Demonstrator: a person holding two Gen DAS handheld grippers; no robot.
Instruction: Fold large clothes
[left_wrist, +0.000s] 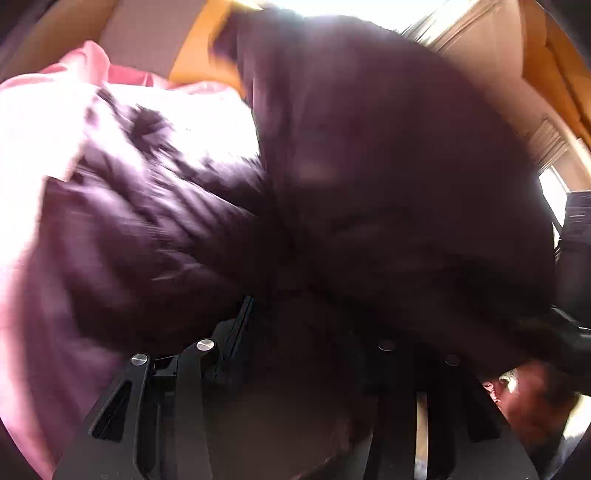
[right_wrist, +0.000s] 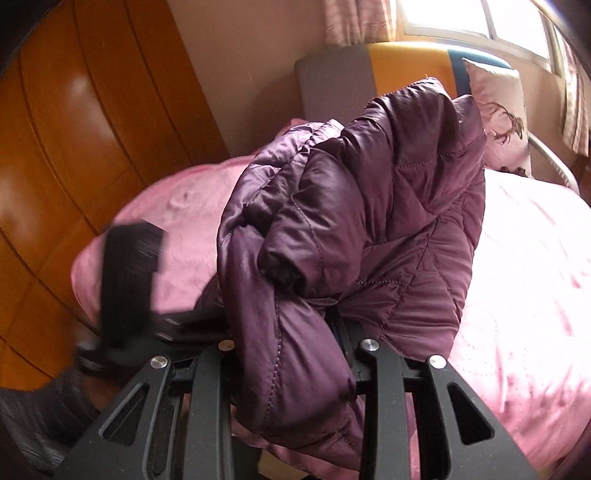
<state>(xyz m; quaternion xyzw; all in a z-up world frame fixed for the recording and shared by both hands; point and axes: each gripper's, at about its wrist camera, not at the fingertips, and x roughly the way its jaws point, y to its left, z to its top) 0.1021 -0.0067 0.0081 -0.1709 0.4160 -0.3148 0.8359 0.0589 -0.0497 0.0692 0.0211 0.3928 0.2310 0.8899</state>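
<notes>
A dark purple quilted jacket is bunched and lifted above a bed with a pink cover. My right gripper is shut on a fold of the jacket, which drapes over its fingers and hides the tips. In the left wrist view the jacket fills most of the frame, blurred by motion. My left gripper is buried in the fabric and appears shut on it; its fingertips are hidden. The left gripper also shows in the right wrist view, at the jacket's left edge.
A wooden wardrobe stands left of the bed. A grey and yellow headboard and a pillow are at the far end under a bright window. The pink cover shows left of the jacket.
</notes>
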